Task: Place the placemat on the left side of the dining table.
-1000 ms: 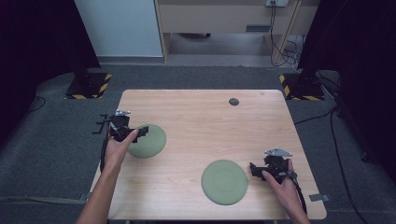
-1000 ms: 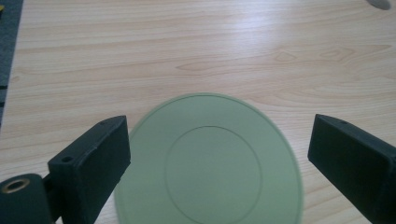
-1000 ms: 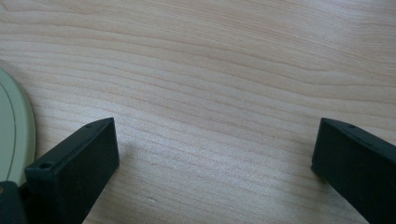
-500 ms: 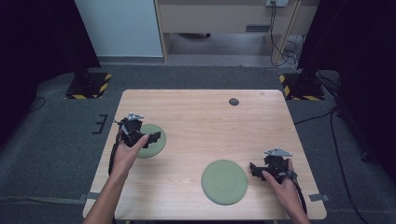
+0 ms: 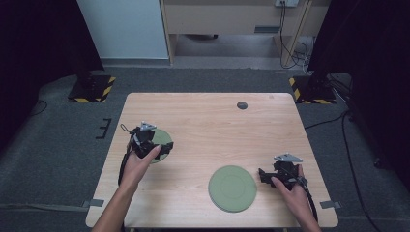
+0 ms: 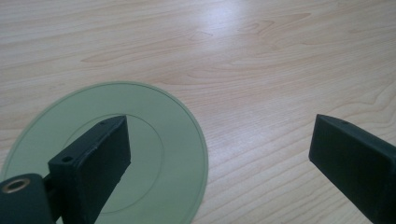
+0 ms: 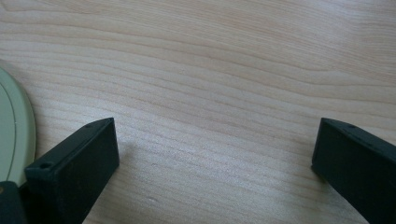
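Since the frame 1 second back, my left gripper (image 5: 162, 147) has slid from the table's left edge toward the lower right and now sits over the small green plate (image 5: 163, 137), while my right gripper (image 5: 265, 176) has held its place beside the large green plate (image 5: 232, 188). From the left gripper outward: its 2 jaws are spread wide, pinching nothing, and in the left gripper view one jaw hangs over the small plate's (image 6: 154, 154) inner ring at the lower left of the frame while the other stands over bare wood at the right edge. So the plate's near rim runs between the jaws, closer to the left one, and I judge that a grip on that rim turns on lowering and closing across the edge rather than reaching farther. A round plate has no long axis, so any rim point would serve. My right gripper is likewise spread and empty; in the right gripper view a sliver of the large plate's (image 7: 14, 140) rim shows at the far left of the frame, just beside the left jaw, with bare table (image 7: 210, 93) ahead. In the high view that plate lies to the left of the right gripper, near but apart. Each hand is nearer its own plate, and the 2 plates lie well apart on the wooden table (image 5: 217, 125).
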A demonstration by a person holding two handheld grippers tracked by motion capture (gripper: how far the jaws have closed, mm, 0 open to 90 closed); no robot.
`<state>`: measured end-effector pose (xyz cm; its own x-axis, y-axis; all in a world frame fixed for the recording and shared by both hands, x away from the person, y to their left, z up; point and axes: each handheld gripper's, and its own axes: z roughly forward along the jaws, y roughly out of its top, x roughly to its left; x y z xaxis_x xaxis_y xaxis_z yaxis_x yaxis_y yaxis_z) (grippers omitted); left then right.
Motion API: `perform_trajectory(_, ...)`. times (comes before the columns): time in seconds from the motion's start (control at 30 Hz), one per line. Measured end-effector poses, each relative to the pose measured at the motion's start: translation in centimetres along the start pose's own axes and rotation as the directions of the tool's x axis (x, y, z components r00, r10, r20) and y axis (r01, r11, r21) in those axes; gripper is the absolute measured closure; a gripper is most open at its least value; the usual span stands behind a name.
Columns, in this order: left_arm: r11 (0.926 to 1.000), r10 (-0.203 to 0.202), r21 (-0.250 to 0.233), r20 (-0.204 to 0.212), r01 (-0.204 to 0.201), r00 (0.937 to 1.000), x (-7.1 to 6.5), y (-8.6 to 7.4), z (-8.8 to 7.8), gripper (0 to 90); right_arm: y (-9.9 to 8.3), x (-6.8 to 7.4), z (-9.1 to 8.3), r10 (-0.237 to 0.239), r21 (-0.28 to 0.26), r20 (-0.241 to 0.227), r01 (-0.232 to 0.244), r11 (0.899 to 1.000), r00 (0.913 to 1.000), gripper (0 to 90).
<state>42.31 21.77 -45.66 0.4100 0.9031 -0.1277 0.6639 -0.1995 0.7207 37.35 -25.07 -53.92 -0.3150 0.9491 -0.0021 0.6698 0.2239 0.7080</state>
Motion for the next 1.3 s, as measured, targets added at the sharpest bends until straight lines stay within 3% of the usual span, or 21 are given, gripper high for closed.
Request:
perform_trajectory(0.83, 0.9985, 0.034, 0.04, 0.063, -0.037, 0.9974, -2.7, -2.9, 0.9, 4.6, 0.0, 0.1, -0.1, 0.0, 0.002, -0.002, 0.0, 1.0, 1.0, 1.0)
perform_trajectory(1.3, 0.9931, 0.091, 0.067, 0.076, -0.096, 0.993, -4.7, -4.5, 1.8, 4.5, 0.0, 0.1, -0.1, 0.0, 0.002, -0.001, 0.0, 1.0, 1.0, 1.0)
